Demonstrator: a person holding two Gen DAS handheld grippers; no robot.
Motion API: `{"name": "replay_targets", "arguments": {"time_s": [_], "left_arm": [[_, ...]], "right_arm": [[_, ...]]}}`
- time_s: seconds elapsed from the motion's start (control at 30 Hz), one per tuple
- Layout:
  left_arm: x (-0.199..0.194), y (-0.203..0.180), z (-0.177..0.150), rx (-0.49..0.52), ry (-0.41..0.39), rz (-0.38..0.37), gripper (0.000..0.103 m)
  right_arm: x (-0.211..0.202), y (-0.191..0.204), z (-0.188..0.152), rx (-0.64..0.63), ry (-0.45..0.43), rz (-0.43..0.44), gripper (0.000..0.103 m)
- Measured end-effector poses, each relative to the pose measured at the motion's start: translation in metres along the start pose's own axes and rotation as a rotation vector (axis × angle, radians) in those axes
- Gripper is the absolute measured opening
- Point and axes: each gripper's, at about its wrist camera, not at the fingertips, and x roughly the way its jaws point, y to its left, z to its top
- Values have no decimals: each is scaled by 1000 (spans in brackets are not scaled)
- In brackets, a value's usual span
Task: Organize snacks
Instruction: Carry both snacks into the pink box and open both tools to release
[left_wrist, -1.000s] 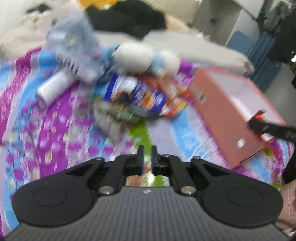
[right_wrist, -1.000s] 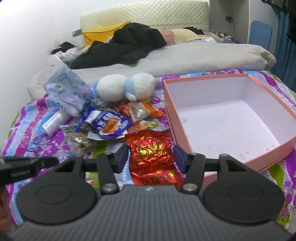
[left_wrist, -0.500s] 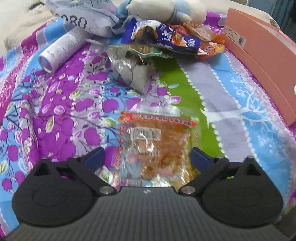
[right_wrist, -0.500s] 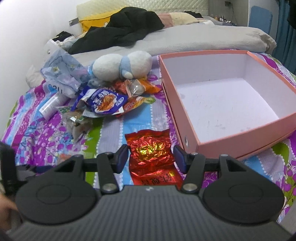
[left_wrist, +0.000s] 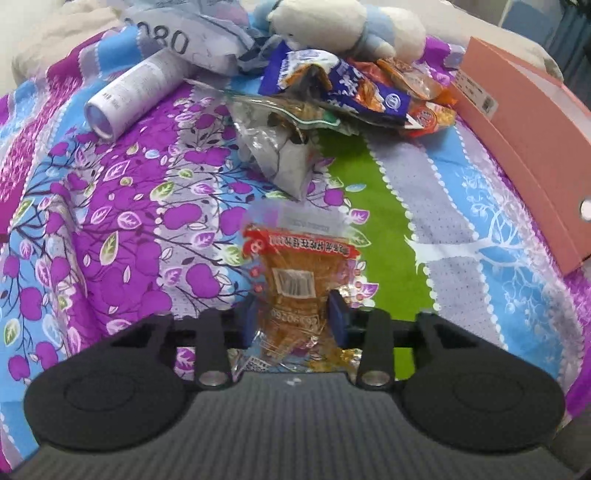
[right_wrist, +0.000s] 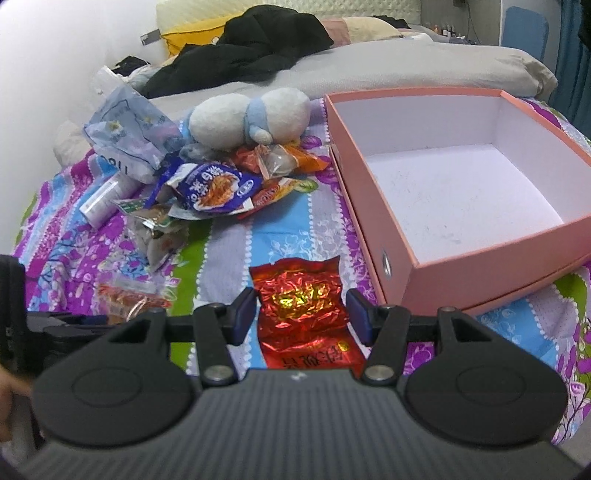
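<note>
My left gripper (left_wrist: 295, 315) is closed on a clear orange snack packet (left_wrist: 299, 280) with a red band, which lies on the patterned bedspread; its pads touch both sides. The packet also shows in the right wrist view (right_wrist: 125, 297). My right gripper (right_wrist: 301, 314) is partly open around a red foil snack packet (right_wrist: 303, 306), its pads a little apart from it. A pile of snack bags (right_wrist: 218, 188) lies further back, also in the left wrist view (left_wrist: 340, 92). An empty pink box (right_wrist: 461, 266) stands to the right, also in the left wrist view (left_wrist: 524, 140).
A white and blue plush toy (right_wrist: 251, 118) lies behind the pile. A white tube (left_wrist: 136, 92) and a crumpled plastic bag (right_wrist: 129, 136) lie at the back left. A grey quilt (right_wrist: 406, 62) and black clothes (right_wrist: 251, 51) lie further back.
My left gripper has gone from wide open around the orange packet to closed on it. My right gripper holds the same opening around the red packet, slightly lower toward the bed.
</note>
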Motion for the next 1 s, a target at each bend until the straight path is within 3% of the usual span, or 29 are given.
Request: {"name": "replay_targets", "arguments": {"time_s": [0.27, 0.5, 0.83, 1.0], "left_arm": [[-34, 4, 12, -60, -44, -33, 33], [-89, -20, 58, -41, -137, -79, 33], [-166, -102, 157, 40, -329, -229, 33], [-170, -157, 199, 92, -361, -311, 34]], "right_arm": [[-10, 1, 14, -17, -35, 6, 57], [-25, -1, 44, -31, -89, 8, 57], [-63, -22, 116, -41, -236, -2, 57], [-70, -51, 144, -19, -283, -46, 57]]}}
